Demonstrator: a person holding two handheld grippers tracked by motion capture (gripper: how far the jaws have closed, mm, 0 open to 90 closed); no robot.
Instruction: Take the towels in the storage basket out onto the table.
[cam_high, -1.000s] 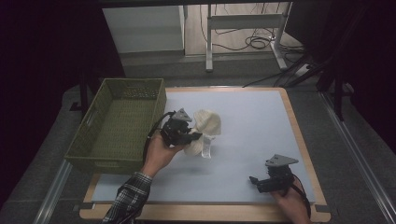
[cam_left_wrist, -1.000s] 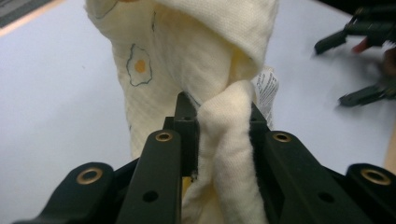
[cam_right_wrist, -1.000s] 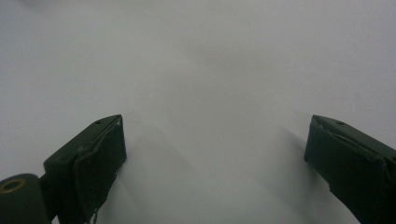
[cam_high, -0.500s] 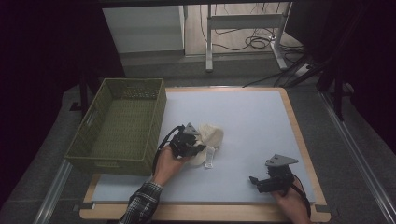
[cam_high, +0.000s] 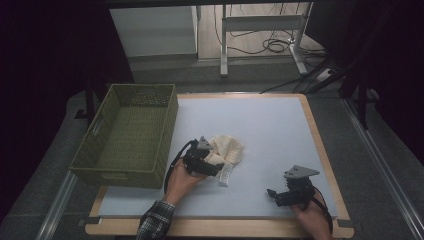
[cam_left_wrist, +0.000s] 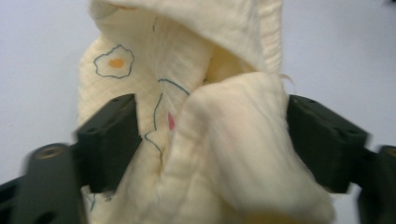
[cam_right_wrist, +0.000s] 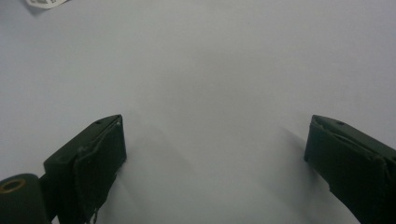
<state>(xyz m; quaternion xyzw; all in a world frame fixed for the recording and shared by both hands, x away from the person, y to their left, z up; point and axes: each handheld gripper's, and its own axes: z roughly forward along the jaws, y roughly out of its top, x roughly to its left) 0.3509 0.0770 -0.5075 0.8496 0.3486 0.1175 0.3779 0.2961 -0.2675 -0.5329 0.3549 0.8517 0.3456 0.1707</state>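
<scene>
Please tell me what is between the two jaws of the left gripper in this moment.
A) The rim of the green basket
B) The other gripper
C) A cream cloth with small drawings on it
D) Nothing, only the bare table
C: in the left gripper view, the cream cloth, with blue outlines and an orange spot, fills the space between the black jaws of the left gripper; the green basket stands apart on the table.
</scene>
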